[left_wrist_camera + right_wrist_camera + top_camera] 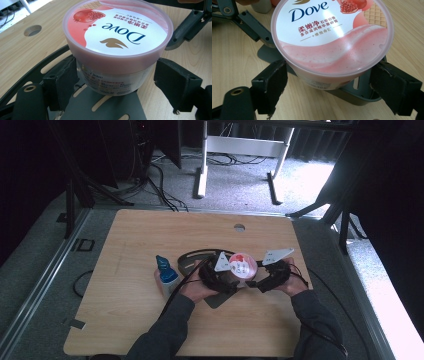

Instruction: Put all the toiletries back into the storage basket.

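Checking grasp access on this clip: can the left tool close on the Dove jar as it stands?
Probably yes. The left tool is open, with one jaw on each side of the Dove jar body below the lid. Nothing lies between them, and the right tool flanks the opposite side.

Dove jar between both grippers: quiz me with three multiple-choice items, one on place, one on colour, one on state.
1. What does the Dove jar stand on?
A. a dark slotted plate
B. the floor
C. a blue bottle

2. What colour is the jar's lid?
A. green
B. pink with a white label
C. black

3. How do the left gripper's jaws stand at the jar?
A. shut on the lid
B. open, one on each side of the body
C. far off it

Answers:
1 A, the dark slotted plate lies under it on the wooden table.
2 B, the lid is pink and white.
3 B, the left gripper flanks the body with gaps.
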